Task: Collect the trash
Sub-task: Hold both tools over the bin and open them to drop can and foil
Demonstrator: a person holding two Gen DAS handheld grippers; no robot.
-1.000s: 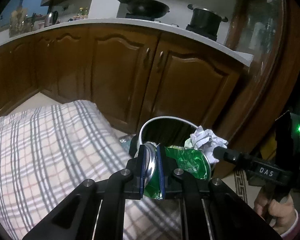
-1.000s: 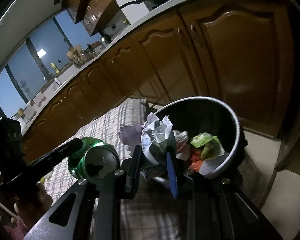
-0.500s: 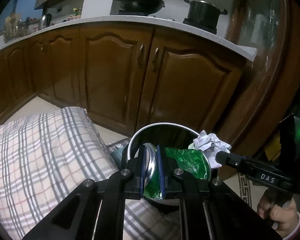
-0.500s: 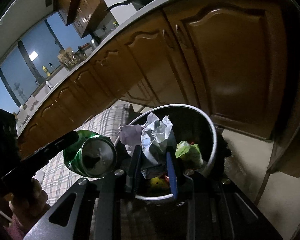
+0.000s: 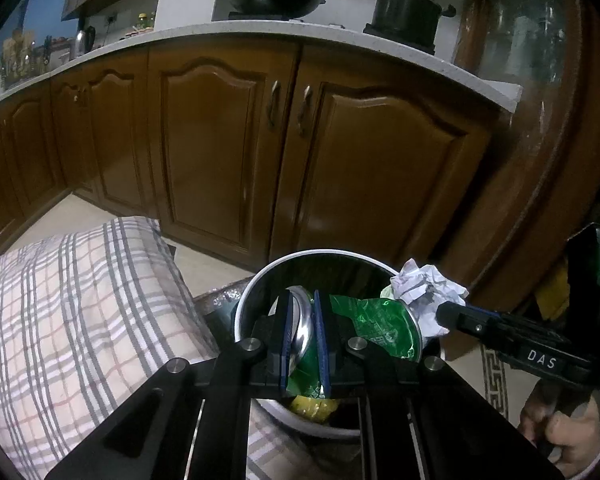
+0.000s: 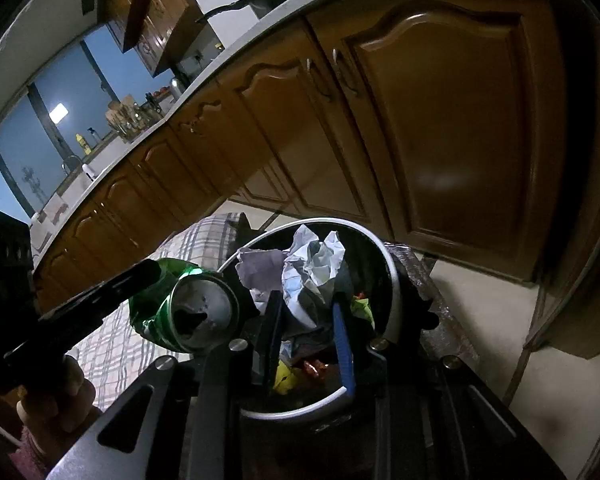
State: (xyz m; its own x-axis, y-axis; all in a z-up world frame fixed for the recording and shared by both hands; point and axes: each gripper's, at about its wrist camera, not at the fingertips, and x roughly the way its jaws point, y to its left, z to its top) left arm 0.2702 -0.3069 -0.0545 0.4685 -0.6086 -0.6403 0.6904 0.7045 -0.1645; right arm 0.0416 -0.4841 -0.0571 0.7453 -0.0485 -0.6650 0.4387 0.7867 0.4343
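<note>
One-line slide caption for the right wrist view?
Right gripper holds crumpled paper over the trash bin; left gripper's crushed green can alongside.

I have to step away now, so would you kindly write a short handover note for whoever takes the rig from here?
Left gripper: shut on the crushed green can, held above the open trash bin.
Right gripper: shut on the crumpled white paper, also over the bin's mouth.
Bin: on the floor in front of the wooden cabinets, beside the plaid cushion; it already holds colourful wrappers.
Done: both pieces picked up and carried over the bin.
Left: open each gripper so can and paper drop in, then look around for further trash.
</note>
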